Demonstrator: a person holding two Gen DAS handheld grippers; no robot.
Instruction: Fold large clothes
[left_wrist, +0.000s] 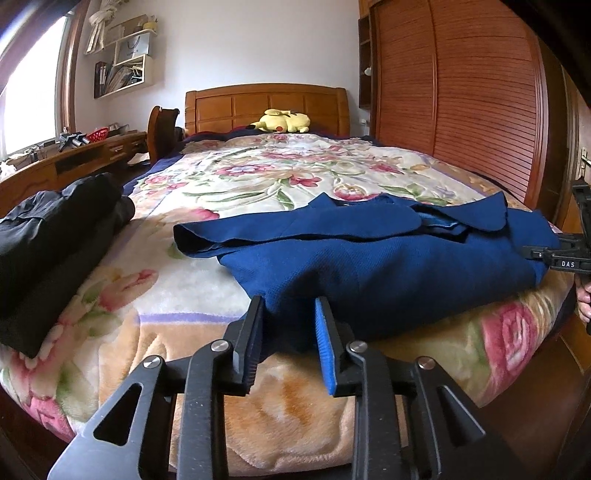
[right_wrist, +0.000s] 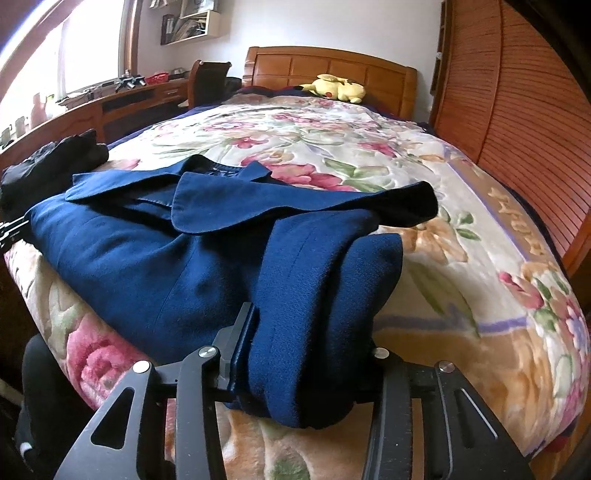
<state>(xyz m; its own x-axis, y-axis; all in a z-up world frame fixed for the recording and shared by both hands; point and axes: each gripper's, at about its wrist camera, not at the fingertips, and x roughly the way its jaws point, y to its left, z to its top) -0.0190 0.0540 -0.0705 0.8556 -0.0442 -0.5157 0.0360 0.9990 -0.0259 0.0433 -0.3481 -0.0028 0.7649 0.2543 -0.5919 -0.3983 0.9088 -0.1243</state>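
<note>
A blue wool coat (left_wrist: 369, 254) lies folded across the near end of a bed covered with a floral blanket (left_wrist: 258, 173), its lapels (right_wrist: 221, 206) turned up on top and one sleeve end (left_wrist: 192, 240) sticking out towards the dark garments (left_wrist: 55, 236) heaped at the bed's left edge.

The left gripper (left_wrist: 290, 332) sits at the coat's near hem with its jaws apart; the hem's fabric lies in the gap between the black finger and the blue-padded finger (left_wrist: 327, 350), but the pads are not pinching it.

The right gripper (right_wrist: 306, 369) is at the coat's other end, where a thick folded roll of the blue cloth fills the space between its fingers. The left finger (right_wrist: 240, 350) lies against the roll (the right finger is hidden behind the fabric), so whether the pads press on it cannot be told. From the left wrist view, this gripper shows only as a black frame at the picture's right edge, with a bit of the person's hand (left_wrist: 583, 299) below it.

A yellow plush toy (left_wrist: 282, 122) rests by the wooden headboard (left_wrist: 266, 105), well apart from the coat.
</note>
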